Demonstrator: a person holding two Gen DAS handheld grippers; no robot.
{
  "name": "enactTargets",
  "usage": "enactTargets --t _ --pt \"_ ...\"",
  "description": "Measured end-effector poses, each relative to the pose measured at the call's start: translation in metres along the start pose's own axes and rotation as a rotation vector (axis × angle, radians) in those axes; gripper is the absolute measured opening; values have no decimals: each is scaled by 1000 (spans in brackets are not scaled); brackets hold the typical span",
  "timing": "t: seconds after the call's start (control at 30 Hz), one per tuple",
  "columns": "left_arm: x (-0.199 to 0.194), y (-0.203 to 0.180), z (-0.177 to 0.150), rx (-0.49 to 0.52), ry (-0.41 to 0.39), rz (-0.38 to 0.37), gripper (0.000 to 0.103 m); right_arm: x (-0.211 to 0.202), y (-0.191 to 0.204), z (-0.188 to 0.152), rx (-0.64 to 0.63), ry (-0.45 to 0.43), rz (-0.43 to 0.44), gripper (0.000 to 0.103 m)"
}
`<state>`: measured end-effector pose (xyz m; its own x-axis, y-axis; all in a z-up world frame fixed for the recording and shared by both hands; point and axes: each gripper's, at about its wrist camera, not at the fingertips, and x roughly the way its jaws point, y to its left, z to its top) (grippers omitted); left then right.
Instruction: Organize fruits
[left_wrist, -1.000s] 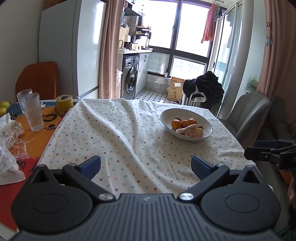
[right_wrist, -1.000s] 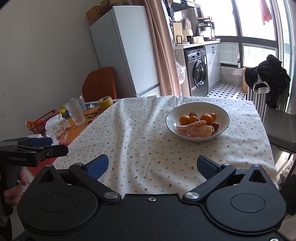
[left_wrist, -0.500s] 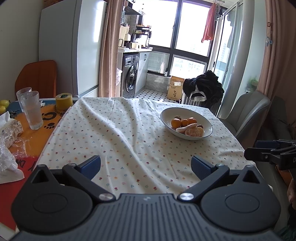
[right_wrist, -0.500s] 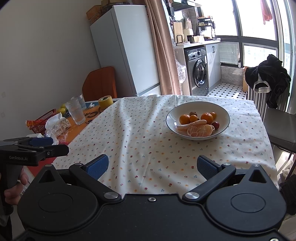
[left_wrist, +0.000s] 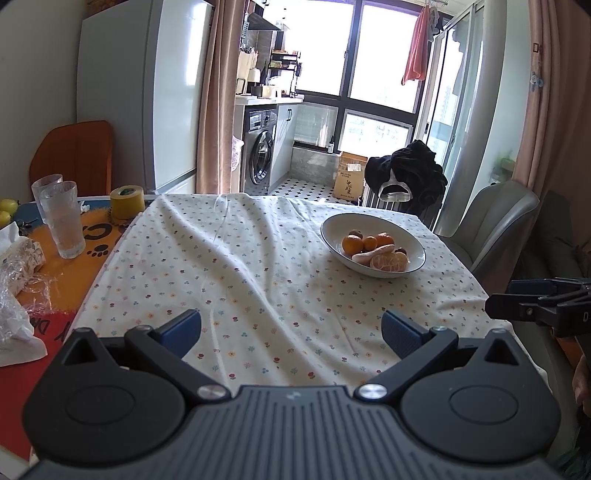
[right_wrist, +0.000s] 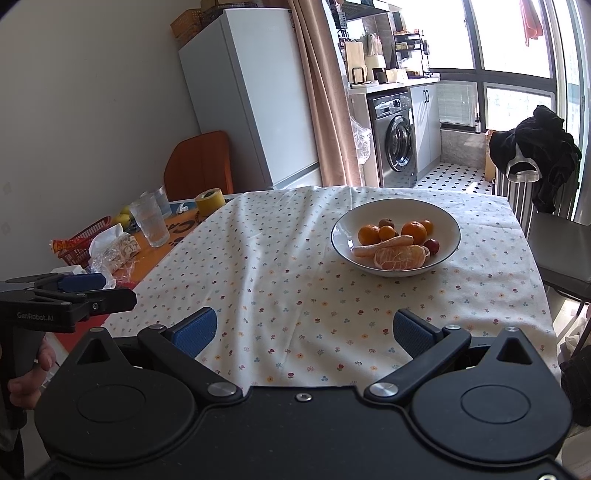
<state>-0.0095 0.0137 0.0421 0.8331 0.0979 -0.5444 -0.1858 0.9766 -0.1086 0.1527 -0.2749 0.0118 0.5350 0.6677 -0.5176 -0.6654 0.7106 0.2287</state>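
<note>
On the far right part of the desk (right_wrist: 258, 280), which is covered by a flowered cloth (left_wrist: 258, 280), a white bowl (right_wrist: 448, 221) holds what looks like all the fruit gathered so far: several small oranges (right_wrist: 369, 234), a peeled orange (right_wrist: 400, 257) at the near side, a pale long piece (right_wrist: 384, 245) lying across it, a small brown fruit (right_wrist: 386, 223) at the back and a dark red one (right_wrist: 431, 246) at the right. No fruit lies loose on the cloth. At the far left edge of the desk, well apart from the bowl, two yellow fruits (left_wrist: 7, 208) sit behind the glasses (left_wrist: 61, 218) and near a roll of tape (left_wrist: 127, 201); whether they belong to the task I cannot tell. Judged from this, the sorting either is nearly done or has not begun, and the pictures do not settle which. The left gripper (left_wrist: 291, 328) is spread wide with nothing between its blue pads, hanging over the near edge of the cloth and touching nothing. The right gripper (right_wrist: 302, 329) is likewise wide and empty, held above the near edge and pointed toward the bowl, which is still well ahead of it. Each gripper shows at the side of the other's view, held level by a hand (right_wrist: 26, 380).
</note>
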Motion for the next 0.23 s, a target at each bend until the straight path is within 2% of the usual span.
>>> enactTargets --t 0.23 --pt "12 4 -2 -17 25 -5 103 10 -3 -4 13 18 11 103"
